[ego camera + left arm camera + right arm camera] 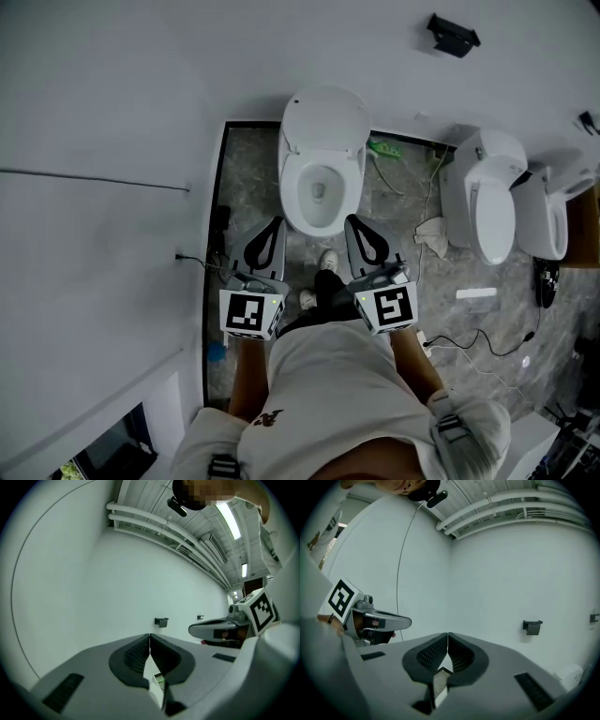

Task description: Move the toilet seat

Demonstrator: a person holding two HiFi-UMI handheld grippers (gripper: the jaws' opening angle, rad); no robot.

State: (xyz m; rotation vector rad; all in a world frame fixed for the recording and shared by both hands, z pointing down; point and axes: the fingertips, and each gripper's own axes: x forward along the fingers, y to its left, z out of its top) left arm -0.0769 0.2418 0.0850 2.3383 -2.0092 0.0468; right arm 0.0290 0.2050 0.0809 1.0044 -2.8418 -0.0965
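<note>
White walls are closing in a narrow strip of grey marbled floor (248,178). At the floor's far edge, against the wall, a white toilet (302,217) is standing with its lid (325,120) raised. The toilet seat (292,192) appears to be lying flat on the bowl's rim, though the steep angle is making that hard to confirm. Along the same wall, toward the floor's right edge, two more toilets (490,202) are sitting side by side, with a crumpled cloth (433,234) and loose cables (473,342) lying near them.

The person is holding both grippers just short of the bowl's front. The left gripper (274,227) is hovering off the bowl's left side, its jaws pressed together with nothing between them. The right gripper (354,225) is hovering off the right side, its jaws likewise closed and empty. Neither is touching the seat. The person's shoe (328,260) is showing between them.
</note>
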